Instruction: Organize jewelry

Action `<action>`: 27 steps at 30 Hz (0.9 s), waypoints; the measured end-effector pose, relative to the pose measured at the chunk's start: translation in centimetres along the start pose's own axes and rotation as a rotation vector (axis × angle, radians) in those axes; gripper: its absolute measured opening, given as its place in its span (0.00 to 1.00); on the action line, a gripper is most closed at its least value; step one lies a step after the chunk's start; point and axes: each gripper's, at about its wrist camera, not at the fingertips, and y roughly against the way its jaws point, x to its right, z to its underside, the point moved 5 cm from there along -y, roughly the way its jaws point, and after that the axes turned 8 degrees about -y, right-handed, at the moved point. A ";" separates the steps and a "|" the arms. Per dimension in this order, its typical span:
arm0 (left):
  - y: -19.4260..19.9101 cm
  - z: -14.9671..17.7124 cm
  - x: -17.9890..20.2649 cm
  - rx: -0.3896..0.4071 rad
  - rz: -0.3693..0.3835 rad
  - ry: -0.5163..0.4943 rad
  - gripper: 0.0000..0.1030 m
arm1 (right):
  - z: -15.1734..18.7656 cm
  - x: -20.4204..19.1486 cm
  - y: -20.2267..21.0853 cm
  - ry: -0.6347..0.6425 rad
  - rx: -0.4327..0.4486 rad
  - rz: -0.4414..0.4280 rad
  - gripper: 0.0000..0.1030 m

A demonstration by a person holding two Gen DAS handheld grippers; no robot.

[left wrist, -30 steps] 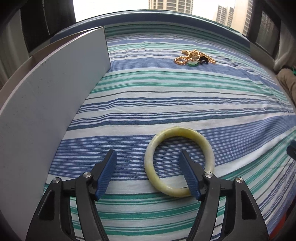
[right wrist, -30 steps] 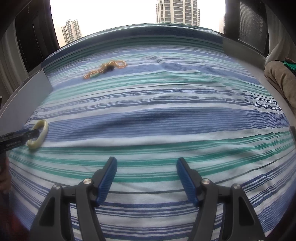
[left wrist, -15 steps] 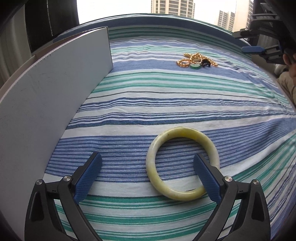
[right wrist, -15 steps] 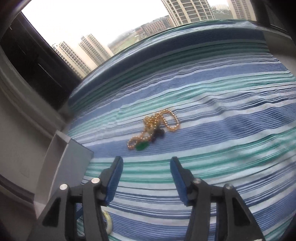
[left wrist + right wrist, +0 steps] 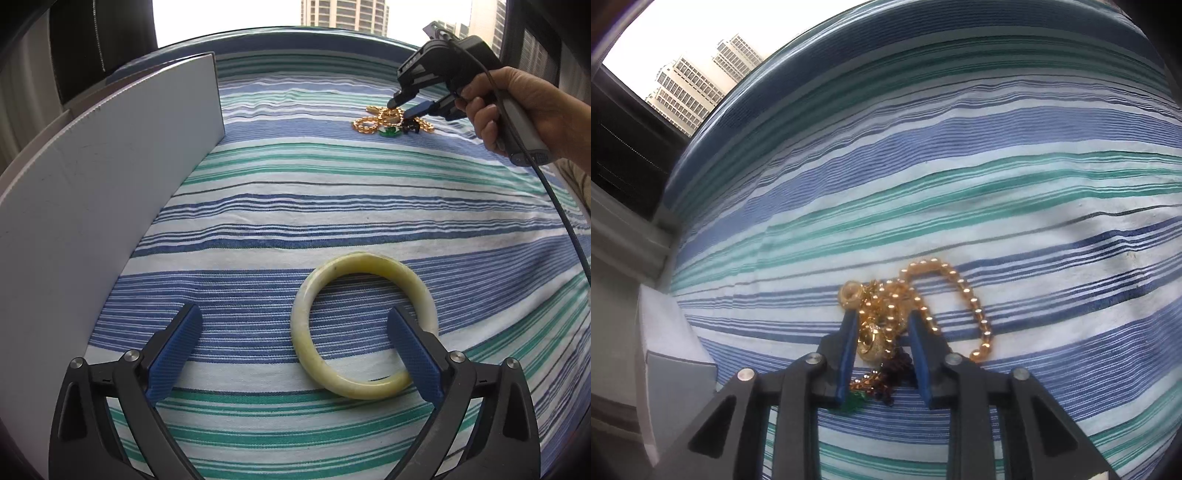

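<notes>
**Right tool now at the gold chain pile; left tool open over the bangle**

Left tool (image 5: pixel 293 332): jaws spread wide, nothing gripped. The yellow-green bangle (image 5: pixel 364 330) lies flat on the striped bedsheet (image 5: pixel 295 206). The right-side pad (image 5: pixel 413 356) sits inside the ring, overlapping its near right rim; whether it touches cannot be told. The left-side pad is outside the ring, well clear of it. Against the frame one second ago, the jaws stand wider; against the half-second frame, the gap and the bangle's position are unchanged.

A grey board (image 5: pixel 92 206) stands upright along the left edge of the sheet.

Right tool (image 5: pixel 881 332): half a second ago it was above the sheet with the jewelry ahead of its tips. It is now down at the pile of gold bead chain (image 5: pixel 945 295), jaws narrowed with the tangled middle of the pile and a gold ball charm (image 5: pixel 871 345) between the pads. A loop of chain trails outside to the right. A green pendant (image 5: pixel 855 400) and dark beads (image 5: pixel 895 373) lie beneath the jaws. Whether the pads press the chain cannot be told.

In the left wrist view, the right hand (image 5: pixel 517 107) holds that tool at the far side of the sheet, tips on the pile, well apart from the bangle.
</notes>
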 end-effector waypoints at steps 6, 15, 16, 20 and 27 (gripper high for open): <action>0.0 0.0 0.0 0.000 0.000 0.000 0.97 | -0.4 -0.6 0.6 0.038 0.058 0.042 0.08; -0.1 0.0 -0.1 0.000 0.000 0.000 0.98 | -0.4 -5.2 13.6 0.218 0.268 -0.027 0.08; -0.1 0.0 -0.1 0.000 0.000 0.000 0.98 | -0.2 -5.8 15.4 0.238 0.290 -0.038 0.08; -0.1 0.0 -0.1 0.000 0.001 0.000 0.98 | 1.3 -7.9 21.7 0.304 0.360 -0.068 0.08; -0.1 0.0 -0.1 0.000 0.001 -0.001 0.98 | 5.4 -8.2 28.2 0.368 0.374 -0.078 0.08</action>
